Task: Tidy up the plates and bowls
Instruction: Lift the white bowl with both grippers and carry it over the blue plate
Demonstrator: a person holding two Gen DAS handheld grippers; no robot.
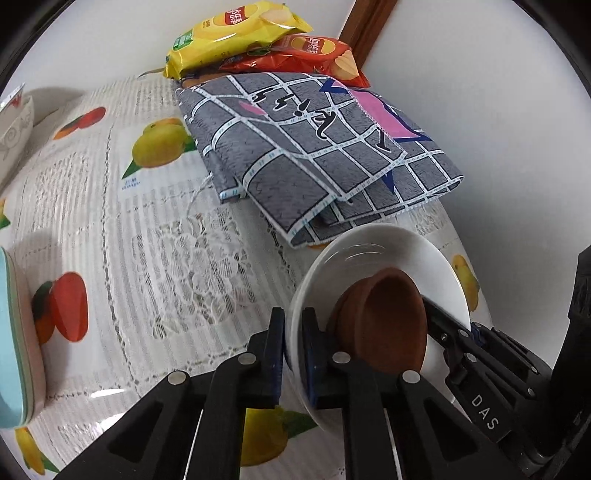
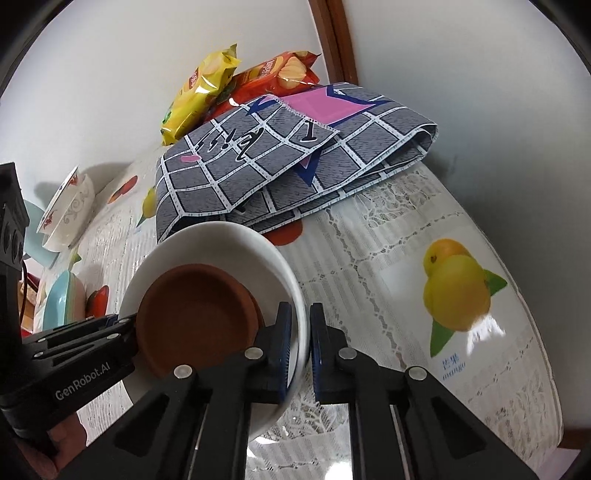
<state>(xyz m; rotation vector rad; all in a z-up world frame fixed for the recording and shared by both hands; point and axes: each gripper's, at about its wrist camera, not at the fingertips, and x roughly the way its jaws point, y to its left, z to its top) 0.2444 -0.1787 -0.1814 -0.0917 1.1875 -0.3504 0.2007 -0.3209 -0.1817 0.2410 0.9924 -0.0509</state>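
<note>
A white plate [image 1: 388,251] is tilted above the fruit-print tablecloth, with a brown saucer [image 1: 388,321] lying inside it. My left gripper [image 1: 293,332] is shut on the plate's near rim in the left wrist view. My right gripper [image 1: 439,321] reaches in from the right onto the opposite rim. In the right wrist view the same white plate [image 2: 221,240] holds the brown saucer [image 2: 195,314]. There my right gripper [image 2: 301,332] pinches the rim between its pads, and the left gripper [image 2: 127,321] comes in from the left side.
A folded grey checked cloth [image 1: 314,147] lies behind the plate, with a yellow chip bag [image 1: 236,29] and a red one [image 1: 314,55] against the wall. A patterned bowl [image 2: 70,210] and a stack of light blue dishes [image 1: 14,343] stand at the left.
</note>
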